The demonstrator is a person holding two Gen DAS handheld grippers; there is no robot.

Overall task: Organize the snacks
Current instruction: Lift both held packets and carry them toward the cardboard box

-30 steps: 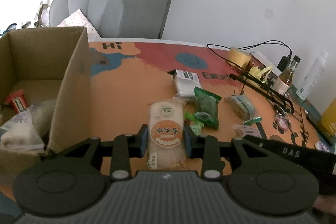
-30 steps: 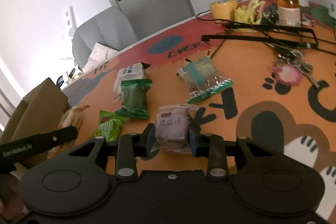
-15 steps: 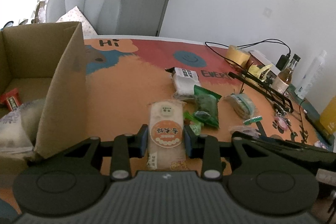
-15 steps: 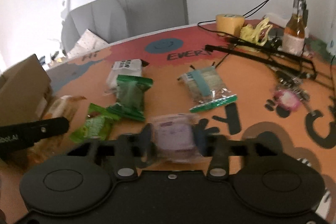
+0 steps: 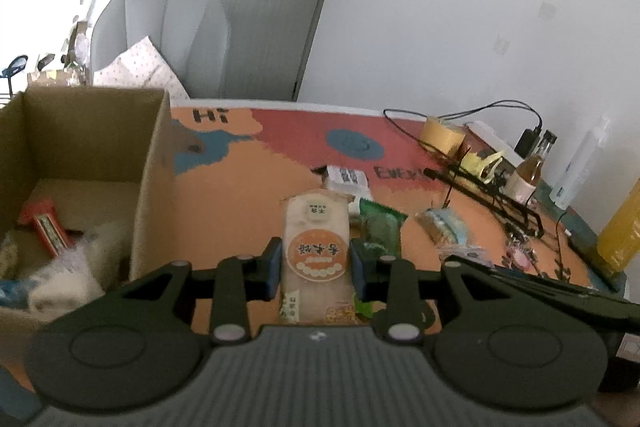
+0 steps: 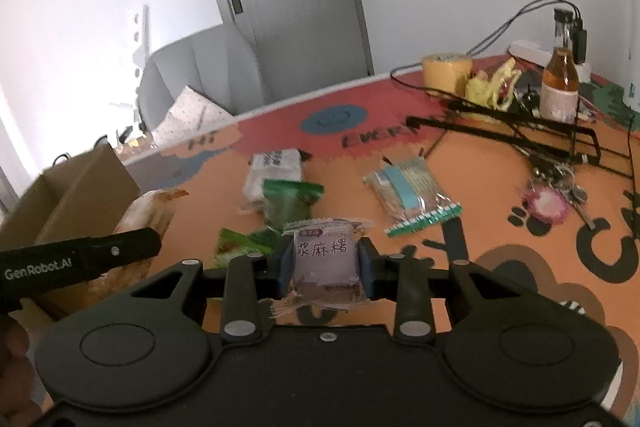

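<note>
Now that its jaws have just been closing, the right hand-held gripper [image 6: 325, 269] pinches the purple snack packet [image 6: 325, 263], lifted off the surface [image 6: 500, 195]. The left hand-held gripper [image 5: 315, 269] grips the long rice-cake packet [image 5: 315, 247] beside the cardboard box [image 5: 150, 187]. Both snacks look ready for boxing.

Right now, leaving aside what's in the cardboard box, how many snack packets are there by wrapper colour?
Green: 2, the dark green packet and the light green packet
White: 1, the white packet
Clear with blue stripe: 1, the clear packet
Purple: 1, the purple packet
Beige: 1, the beige packet
Total: 6
</note>
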